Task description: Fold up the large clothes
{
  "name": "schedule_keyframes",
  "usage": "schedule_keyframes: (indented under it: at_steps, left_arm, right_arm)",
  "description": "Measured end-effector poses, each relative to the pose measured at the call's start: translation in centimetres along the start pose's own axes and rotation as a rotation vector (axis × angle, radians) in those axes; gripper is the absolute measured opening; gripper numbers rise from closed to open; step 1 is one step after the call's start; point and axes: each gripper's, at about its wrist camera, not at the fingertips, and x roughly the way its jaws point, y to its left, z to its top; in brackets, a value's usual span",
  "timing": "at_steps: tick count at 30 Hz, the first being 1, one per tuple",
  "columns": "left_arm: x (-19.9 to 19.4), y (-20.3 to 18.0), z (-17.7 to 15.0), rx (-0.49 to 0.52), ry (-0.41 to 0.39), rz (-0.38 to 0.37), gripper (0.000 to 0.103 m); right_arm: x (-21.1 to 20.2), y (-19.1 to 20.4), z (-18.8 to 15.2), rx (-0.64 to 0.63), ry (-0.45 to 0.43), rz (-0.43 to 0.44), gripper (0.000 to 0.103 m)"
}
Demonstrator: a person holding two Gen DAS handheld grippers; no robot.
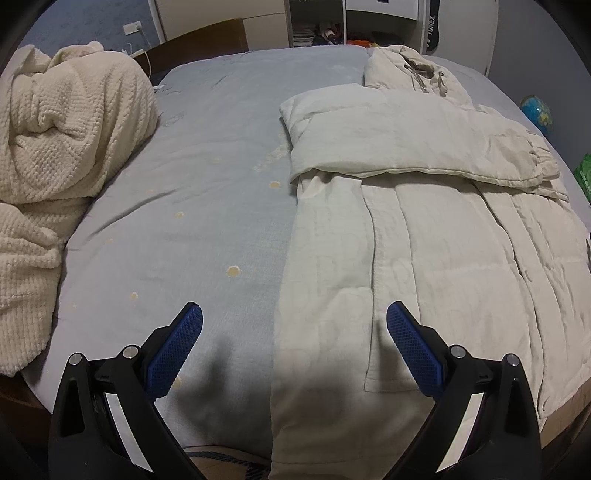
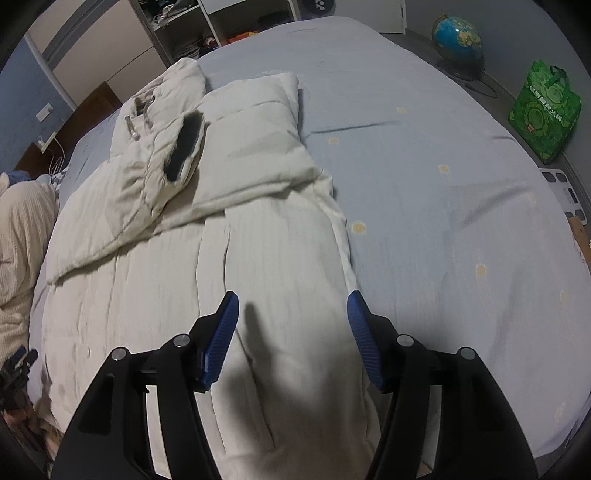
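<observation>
A large cream padded coat (image 1: 424,236) lies flat on the light blue bed (image 1: 207,192), hood at the far end, both sleeves folded across the chest. In the right wrist view the coat (image 2: 221,258) shows one sleeve's dark cuff opening (image 2: 184,147). My left gripper (image 1: 294,314) is open and empty, hovering above the coat's near left edge. My right gripper (image 2: 292,306) is open and empty, above the coat's near right side; its right finger is over the coat's edge.
A cream knitted blanket (image 1: 62,147) is heaped on the bed's left side. Beside the bed on the right stand a globe (image 2: 458,40) and a green bag (image 2: 543,110). Shelves (image 1: 317,26) stand beyond the far end of the bed.
</observation>
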Motion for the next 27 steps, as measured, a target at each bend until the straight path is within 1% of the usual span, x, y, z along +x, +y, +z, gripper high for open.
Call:
schedule_keyframes:
  at_steps: [4, 8, 10, 13, 15, 18, 21, 22, 24, 27]
  left_arm:
    - [0.4, 0.4, -0.1, -0.017, 0.032, -0.037, 0.096]
    - [0.7, 0.5, 0.2, -0.031, 0.052, -0.035, 0.096]
    - [0.5, 0.5, 0.6, -0.034, 0.043, -0.037, 0.096]
    - [-0.1, 0.2, 1.9, -0.024, -0.001, -0.047, 0.096]
    - [-0.1, -0.3, 3.4, -0.006, -0.016, -0.066, 0.096]
    - [0.4, -1.1, 6.5, 0.012, -0.038, -0.095, 0.096]
    - [1.4, -1.8, 10.3, 0.008, -0.054, -0.130, 0.096]
    - [1.9, -2.1, 11.8, 0.004, -0.063, -0.140, 0.096]
    - [2.7, -2.6, 14.9, -0.008, -0.082, -0.163, 0.096]
    - [4.5, -3.2, 19.4, -0.031, -0.089, -0.207, 0.096]
  right_arm:
    - [-0.5, 0.0, -0.4, -0.001, -0.014, 0.005, 0.057]
    - [-0.4, 0.6, -0.1, -0.042, 0.002, 0.005, 0.057]
    - [-0.3, 1.2, 0.2, -0.076, 0.007, -0.003, 0.057]
    - [-0.5, 2.3, 1.5, -0.131, 0.004, -0.003, 0.057]
    - [-0.6, 3.2, 3.2, -0.165, 0.000, 0.004, 0.057]
    - [-0.7, 4.3, 6.0, -0.192, -0.011, 0.025, 0.057]
    - [-0.4, 5.7, 9.8, -0.210, -0.020, 0.055, 0.058]
    - [-0.1, 6.3, 11.4, -0.216, -0.023, 0.068, 0.061]
    - [0.7, 7.3, 14.5, -0.215, -0.023, 0.098, 0.063]
    - [2.3, 8.8, 18.0, -0.202, -0.006, 0.144, 0.065]
